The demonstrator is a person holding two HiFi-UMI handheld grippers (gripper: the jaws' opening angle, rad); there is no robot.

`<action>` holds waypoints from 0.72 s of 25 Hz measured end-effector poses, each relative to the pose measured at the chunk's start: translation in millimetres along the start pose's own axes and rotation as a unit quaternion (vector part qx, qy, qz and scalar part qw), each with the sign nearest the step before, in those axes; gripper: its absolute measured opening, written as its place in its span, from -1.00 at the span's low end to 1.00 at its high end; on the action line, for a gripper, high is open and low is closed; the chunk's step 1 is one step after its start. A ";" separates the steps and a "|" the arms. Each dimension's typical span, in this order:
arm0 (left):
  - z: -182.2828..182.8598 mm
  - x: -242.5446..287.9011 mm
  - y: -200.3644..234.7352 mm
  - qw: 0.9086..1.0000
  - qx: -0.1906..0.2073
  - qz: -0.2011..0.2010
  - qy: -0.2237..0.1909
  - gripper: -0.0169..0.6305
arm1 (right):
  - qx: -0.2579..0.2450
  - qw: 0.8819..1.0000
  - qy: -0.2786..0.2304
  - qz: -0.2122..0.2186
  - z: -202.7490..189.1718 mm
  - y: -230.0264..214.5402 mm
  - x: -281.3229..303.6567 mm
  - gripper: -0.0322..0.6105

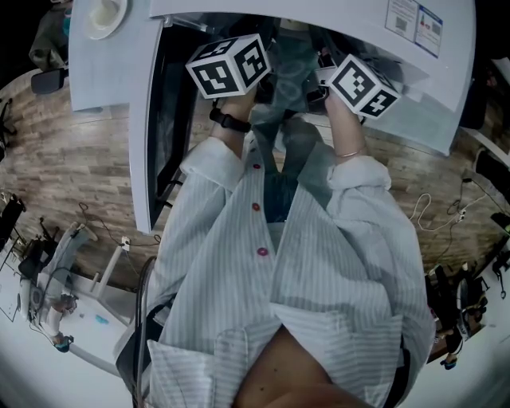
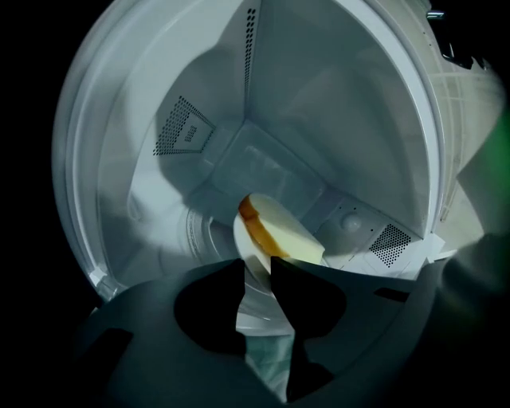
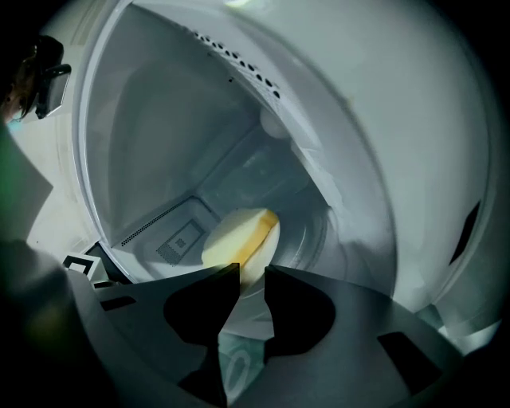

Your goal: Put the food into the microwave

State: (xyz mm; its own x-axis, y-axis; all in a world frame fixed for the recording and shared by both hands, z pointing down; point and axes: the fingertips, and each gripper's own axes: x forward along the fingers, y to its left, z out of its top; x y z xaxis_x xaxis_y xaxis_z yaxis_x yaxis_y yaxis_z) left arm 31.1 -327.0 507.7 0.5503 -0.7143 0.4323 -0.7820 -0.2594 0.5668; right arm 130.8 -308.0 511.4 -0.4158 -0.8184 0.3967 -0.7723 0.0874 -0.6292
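Microwave [image 2: 319,96] walls enclose plate [image 2: 245,239] with food [image 2: 280,231], flanked by left gripper [image 2: 255,267], right gripper [image 3: 252,271].

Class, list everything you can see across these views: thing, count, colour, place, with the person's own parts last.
microwave: 1, white, door open, before the person
plate: 1, white, inside the microwave
bread slice: 1, yellow with brown crust, on the plate
dish: 1, white, on the table, head view's upper left
table: 1, pale grey, beside the microwave
floor: 1, brown wood, around the person
shirt: 1, pale striped, on the person
left gripper: 1, dark, fingers apart astride the plate rim
right gripper: 1, dark, fingers apart astride the plate rim
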 end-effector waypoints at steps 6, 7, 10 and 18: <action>2.3 4.5 3.8 1.000 0.017 0.004 0.000 -0.64 | -0.041 0.999 -0.006 -0.016 2.8 0.7 5.7 -0.58; 2.7 4.7 4.2 1.000 0.022 0.005 0.000 -0.63 | -0.045 0.999 -0.007 -0.019 2.6 0.9 6.1 -0.57; 3.3 5.1 4.9 0.999 0.036 0.006 0.002 -0.62 | -0.059 0.998 -0.013 -0.021 4.3 4.8 6.7 -0.56; 3.9 7.5 6.0 0.998 0.064 0.014 0.010 -0.59 | -0.074 0.996 -0.004 -0.040 4.4 4.1 9.3 -0.54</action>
State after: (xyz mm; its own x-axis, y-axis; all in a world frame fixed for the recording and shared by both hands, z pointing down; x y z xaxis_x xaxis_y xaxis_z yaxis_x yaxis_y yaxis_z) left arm 29.5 -336.5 511.6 0.5329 -0.7099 0.4605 -0.8271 -0.3219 0.4608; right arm 125.9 -317.7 509.5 -0.3472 -0.8305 0.4355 -0.8651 0.1045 -0.4906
